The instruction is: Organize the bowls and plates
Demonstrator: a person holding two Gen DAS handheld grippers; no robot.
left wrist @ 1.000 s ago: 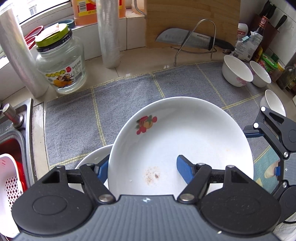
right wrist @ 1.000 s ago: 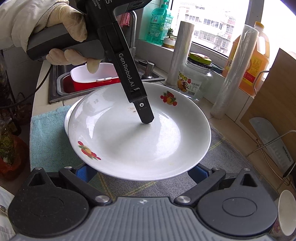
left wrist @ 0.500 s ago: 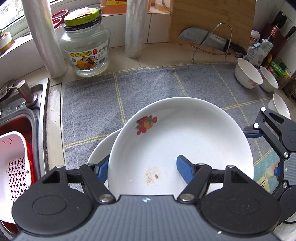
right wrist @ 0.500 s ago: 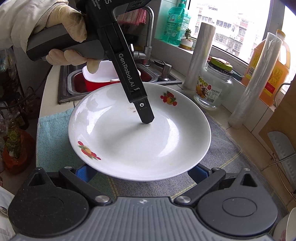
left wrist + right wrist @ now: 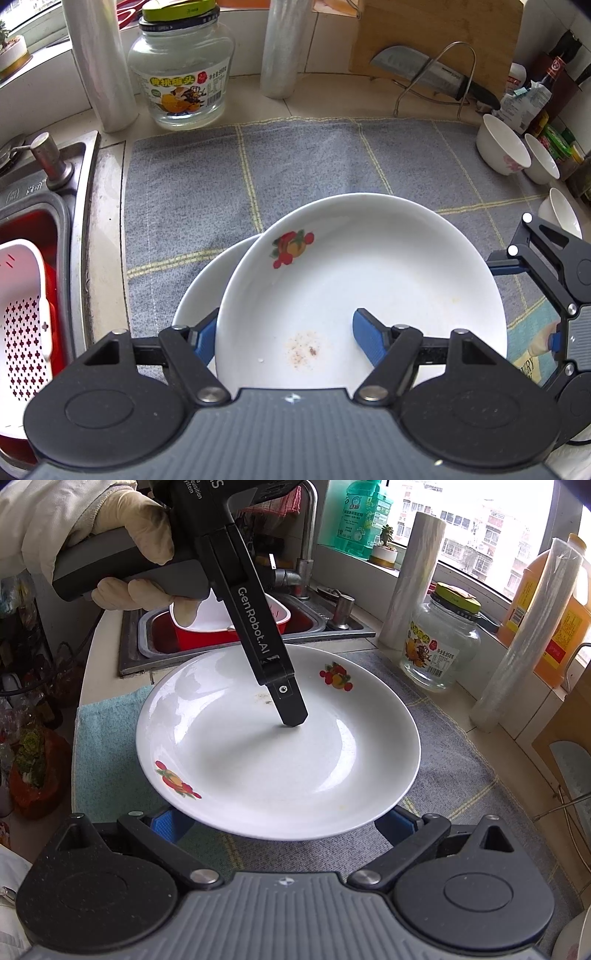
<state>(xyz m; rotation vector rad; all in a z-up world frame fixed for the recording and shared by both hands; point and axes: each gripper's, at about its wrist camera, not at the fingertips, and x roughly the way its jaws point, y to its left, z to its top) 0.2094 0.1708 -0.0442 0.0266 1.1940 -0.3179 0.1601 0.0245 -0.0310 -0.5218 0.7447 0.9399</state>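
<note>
A white plate with fruit prints (image 5: pixel 369 280) hangs tilted above the grey towel (image 5: pixel 295 166). My left gripper (image 5: pixel 286 334) is shut on its near rim, one blue pad (image 5: pixel 369 339) inside the dish and the other under the rim. From the right wrist view, that inner finger (image 5: pixel 291 712) presses the plate (image 5: pixel 277 768) near its middle. My right gripper (image 5: pixel 284 821) stands open and wide, its pads tucked beneath the plate's near edge. A second white plate (image 5: pixel 199 291) lies on the towel, partly hidden under the held one.
White bowls (image 5: pixel 502 149) (image 5: pixel 541 158) (image 5: pixel 561 218) sit at the towel's right end. A glass jar (image 5: pixel 181 74), film rolls and a knife on a rack (image 5: pixel 432 77) line the back. The sink with a white colander (image 5: pixel 22 314) is left. A teal towel (image 5: pixel 110 746) lies beside it.
Both grippers and the held plate have shifted toward the sink. More of the lower plate now shows beneath the held one. The grip has not changed.
</note>
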